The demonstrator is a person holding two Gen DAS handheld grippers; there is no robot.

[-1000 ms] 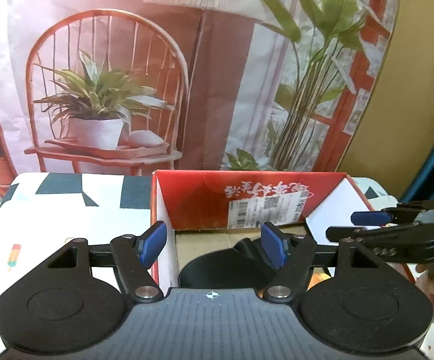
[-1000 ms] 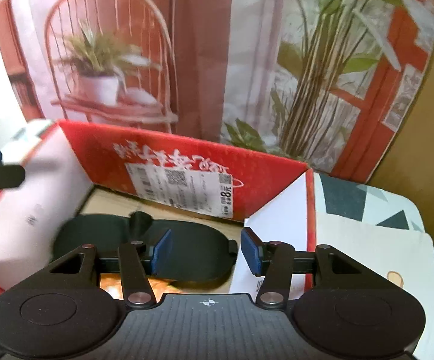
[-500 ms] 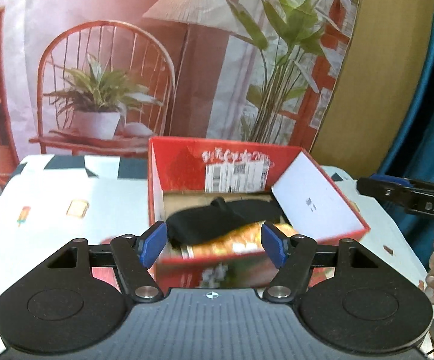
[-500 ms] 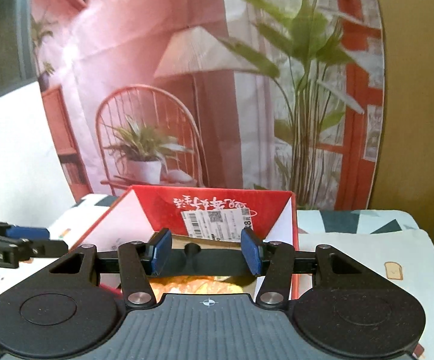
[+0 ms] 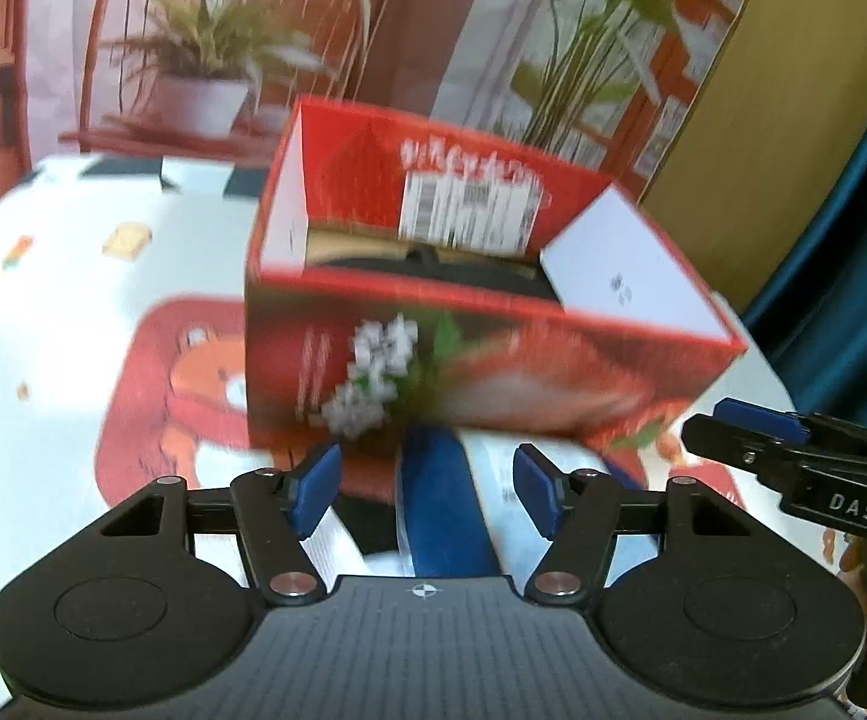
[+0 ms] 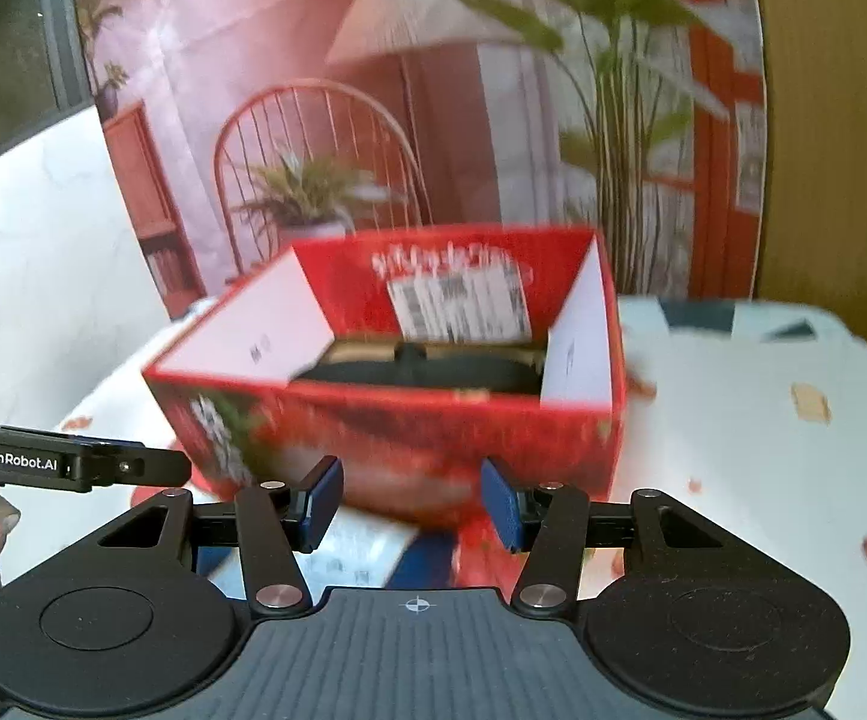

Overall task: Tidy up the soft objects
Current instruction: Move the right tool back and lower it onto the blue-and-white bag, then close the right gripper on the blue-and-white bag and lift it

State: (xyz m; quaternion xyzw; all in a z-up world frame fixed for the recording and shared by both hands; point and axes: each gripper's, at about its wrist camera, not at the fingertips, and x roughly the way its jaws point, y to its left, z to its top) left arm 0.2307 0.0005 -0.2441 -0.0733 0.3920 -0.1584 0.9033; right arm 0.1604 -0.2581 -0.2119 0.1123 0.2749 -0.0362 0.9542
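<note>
Red cardboard box (image 5: 481,360) sits on my surface (image 5: 61,312), a black soft item (image 6: 421,372) lying inside. My left hand-held gripper (image 5: 427,489) has just been closing, nothing between its pads; my right hand-held gripper (image 6: 412,501) stays released, empty.

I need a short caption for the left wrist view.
Open left gripper above a blue item, facing the red box.
</note>
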